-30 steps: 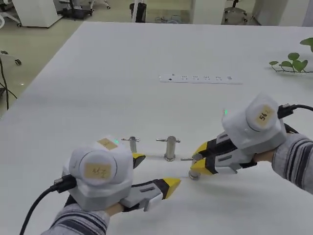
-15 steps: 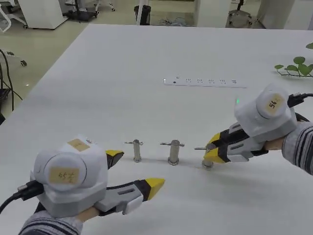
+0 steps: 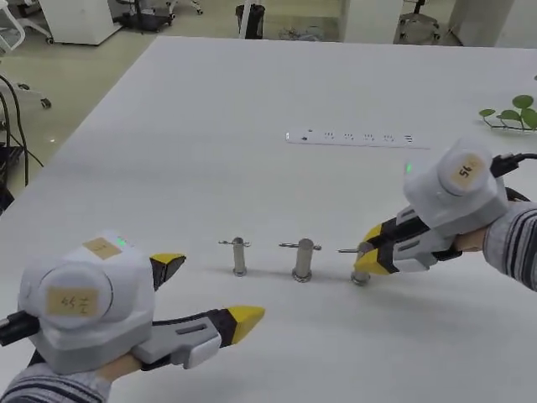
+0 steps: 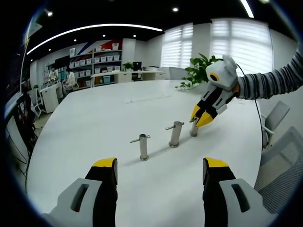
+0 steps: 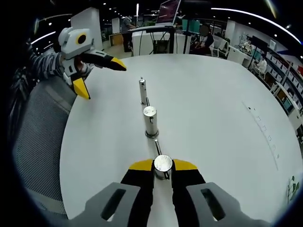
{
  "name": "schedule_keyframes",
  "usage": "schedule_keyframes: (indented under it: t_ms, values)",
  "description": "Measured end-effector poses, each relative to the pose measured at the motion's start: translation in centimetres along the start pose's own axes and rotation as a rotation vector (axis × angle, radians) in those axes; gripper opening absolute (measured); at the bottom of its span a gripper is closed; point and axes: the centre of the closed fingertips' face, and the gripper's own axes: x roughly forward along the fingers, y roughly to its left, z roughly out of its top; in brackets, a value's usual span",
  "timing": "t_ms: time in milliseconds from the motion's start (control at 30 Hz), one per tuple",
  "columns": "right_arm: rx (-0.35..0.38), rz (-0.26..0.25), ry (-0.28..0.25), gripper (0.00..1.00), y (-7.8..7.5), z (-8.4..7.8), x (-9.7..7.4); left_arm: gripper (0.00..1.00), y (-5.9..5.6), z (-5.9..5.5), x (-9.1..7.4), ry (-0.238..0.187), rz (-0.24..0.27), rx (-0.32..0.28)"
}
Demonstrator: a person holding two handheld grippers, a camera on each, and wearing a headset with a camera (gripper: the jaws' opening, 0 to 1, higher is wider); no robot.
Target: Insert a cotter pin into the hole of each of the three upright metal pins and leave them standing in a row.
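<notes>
White table (image 3: 210,126) carries three upright metal pins in a row, each with a cotter pin through its top.

Right hand-held gripper (image 3: 367,249) has its jaws nearly closed around the clamped metal pin (image 3: 360,277). In the right gripper view the yellow tips of this hand-held gripper (image 5: 163,165) sit against both sides of the pin's round cap (image 5: 163,164). The first cotter pin (image 3: 346,250) sticks out of that pin, pointing away from the jaws toward the rest of the row. The pin base rests on the table and the pin looks upright.

Middle metal pin (image 3: 303,260) stands just ahead of the right jaws, apart from them, with the second cotter pin (image 3: 289,246) crossing its top. Far metal pin (image 3: 240,256) stands further along the same line, with the third cotter pin (image 3: 231,243) through it. In the right gripper view the middle pin (image 5: 151,121) and the far pin (image 5: 142,91) line up straight ahead of the tips.

Left hand-held gripper (image 3: 208,288) is spread wide and holds nothing. Its tips are clear of every pin, and the far metal pin is the nearest, just ahead of the open jaws. In the left gripper view (image 4: 161,165) the row runs away from the jaws: far pin (image 4: 143,147), middle pin (image 4: 176,134), clamped pin (image 4: 194,128). The right hand-held gripper (image 4: 199,118) is on that last one.

Power strip (image 3: 350,137) lies flat well beyond both hand-held grippers. Green plant (image 3: 510,113) sits at the table edge beyond the right hand-held gripper. Striped sleeve (image 3: 516,243) shows behind the right hand-held gripper.
</notes>
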Motion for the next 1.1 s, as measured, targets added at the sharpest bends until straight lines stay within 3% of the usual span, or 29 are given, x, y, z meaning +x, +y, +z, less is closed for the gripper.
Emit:
schedule_keyframes:
  t_ms: [400,467,600,733,800,967,1100]
  values:
    - [0.044,0.005,-0.001,0.09,-0.3,-0.4,-0.2,0.76,-0.2,-0.3,0.3,0.005,-0.009,-0.014]
    - [0.005,0.01,0.002,0.09,-0.3,-0.4,-0.2,0.77,-0.2,-0.3,0.3,0.006,-0.007,-0.019]
    - [0.03,0.003,-0.005,0.09,-0.4,-0.4,-0.2,0.8,-0.2,-0.4,0.4,0.012,-0.007,-0.011]
    - [0.036,-0.022,-0.04,0.18,-0.6,-0.3,-0.5,0.86,-0.1,-0.4,0.4,0.011,-0.006,-0.013]
    - [0.069,-0.038,-0.062,0.26,-0.7,-0.1,-0.8,0.87,0.0,-0.4,0.4,0.01,0.0,-0.011]
    - [0.108,-0.074,-0.085,0.3,-0.4,-0.2,-1.8,0.93,0.3,-0.2,0.5,0.008,0.007,-0.016]
    - [0.24,-0.135,-0.131,0.39,-0.3,-0.1,-3.0,0.98,0.5,0.5,0.5,-0.013,0.013,-0.03]
